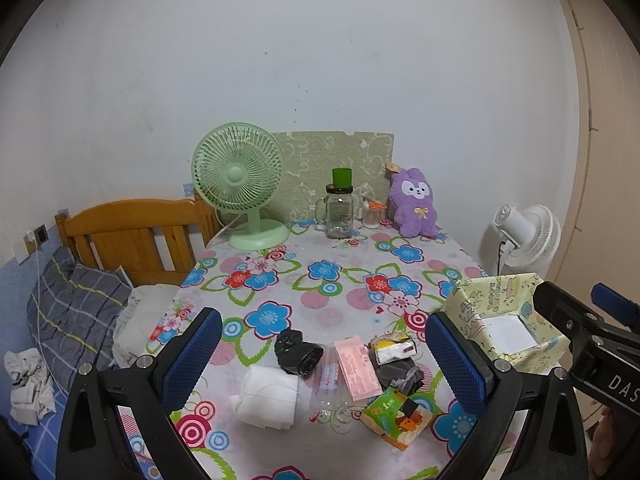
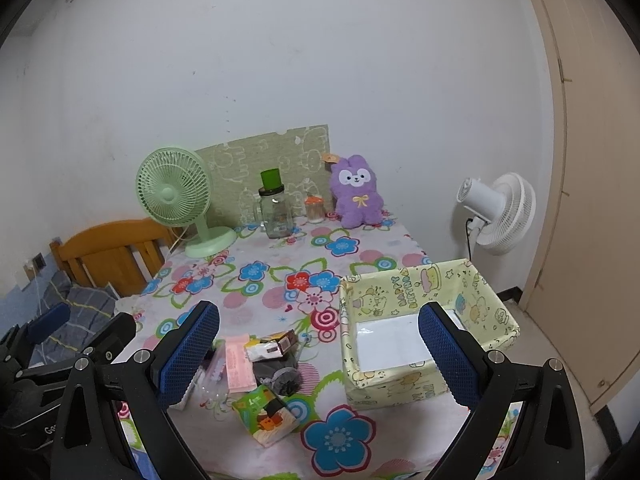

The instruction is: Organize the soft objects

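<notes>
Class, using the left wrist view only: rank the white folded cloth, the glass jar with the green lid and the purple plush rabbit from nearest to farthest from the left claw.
1. White folded cloth: just ahead of the left claw, near table edge.
2. Glass jar: far end, centre.
3. Purple plush rabbit: far end, right, against the wall; only slightly behind the jar.

The middle of my flowery table [image 1: 320, 292] is bare. The yellow box [image 2: 424, 376] blocks the right, and the green fan [image 1: 240, 184] and jar [image 1: 339, 216] stand at the back.
</notes>
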